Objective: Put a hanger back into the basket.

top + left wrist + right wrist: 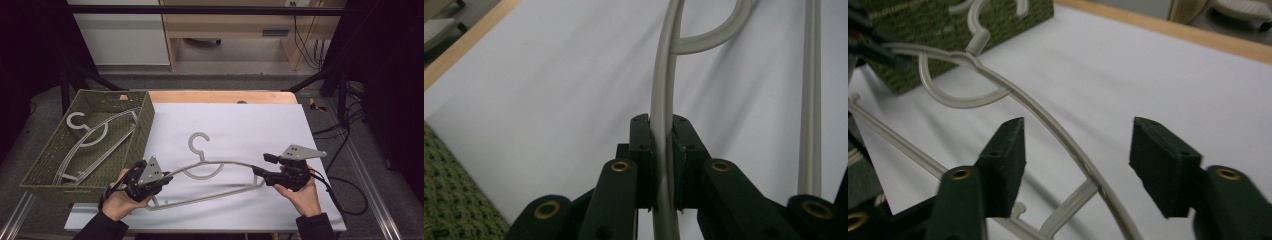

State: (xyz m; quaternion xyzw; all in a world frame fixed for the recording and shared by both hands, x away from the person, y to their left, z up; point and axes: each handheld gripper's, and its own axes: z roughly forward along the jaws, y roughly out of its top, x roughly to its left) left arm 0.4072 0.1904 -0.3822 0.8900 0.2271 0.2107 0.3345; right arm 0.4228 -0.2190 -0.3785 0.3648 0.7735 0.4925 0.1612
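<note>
Left gripper [167, 177] clamps hanger [220, 165]; right gripper [260, 172] spread wide around it.

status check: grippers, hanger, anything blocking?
Left gripper shut on grey plastic hanger. Right gripper open, hanger's arm between jaws. Green woven basket alongside; path clear.

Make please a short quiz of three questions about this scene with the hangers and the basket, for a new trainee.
1. True or false: the left gripper is shut on the upper arm of the hanger.
2. The fingers of the right gripper are: A) pressed on the hanger, B) apart with the hanger's arm between them, C) inside the basket.
3. What lies inside the green woven basket?

Key
1. True: both pads press the grey arm.
2. B: the arm runs between the fingers, which do not press it.
3. Other grey hangers; how many I cannot tell exactly.
</note>
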